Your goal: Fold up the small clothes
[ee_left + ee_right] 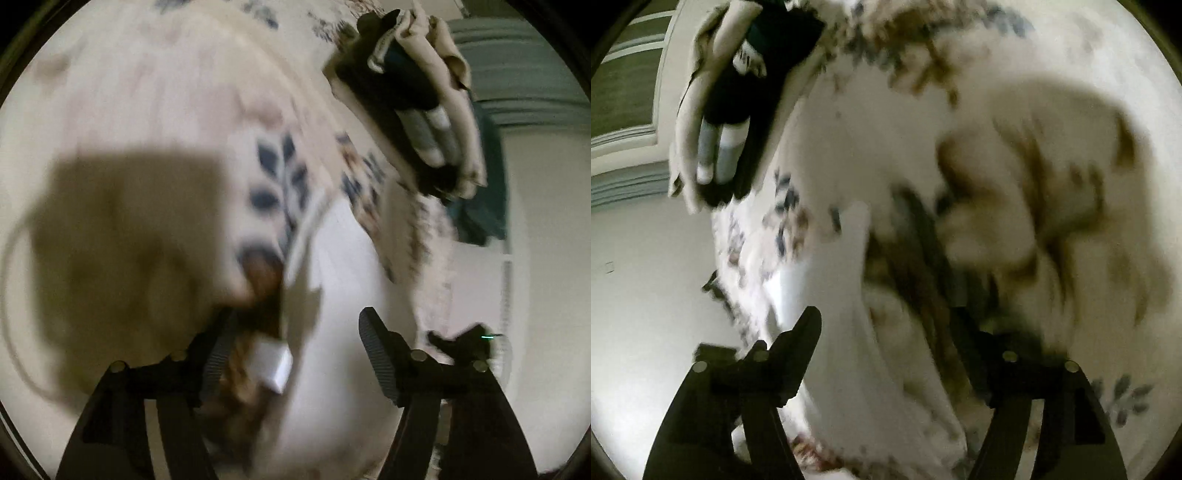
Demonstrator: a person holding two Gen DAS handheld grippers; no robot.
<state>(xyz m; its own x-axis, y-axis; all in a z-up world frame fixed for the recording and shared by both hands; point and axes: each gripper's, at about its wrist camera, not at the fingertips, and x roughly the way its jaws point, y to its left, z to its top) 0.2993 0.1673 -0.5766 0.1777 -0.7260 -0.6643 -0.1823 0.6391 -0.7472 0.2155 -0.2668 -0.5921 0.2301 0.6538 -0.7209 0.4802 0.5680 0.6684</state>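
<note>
White cloth point(340, 295) lies between both claws, likely for a fold. Left claw point(295, 350) and right claw point(905, 350) gape apart. Folded pile point(417, 99) waits beyond the cloth.

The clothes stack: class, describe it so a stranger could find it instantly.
Start from the floral bedspread covering the bed. Follow it to the far edge, near the wall, where the clothes stack sits. It is the only tidy pile there, beige cloth wrapped around black and grey-white pieces.

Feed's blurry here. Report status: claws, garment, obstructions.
Both claws, left and right, open. White garment between them, ungrasped. Clothes pile apart. Nothing blocking.
</note>
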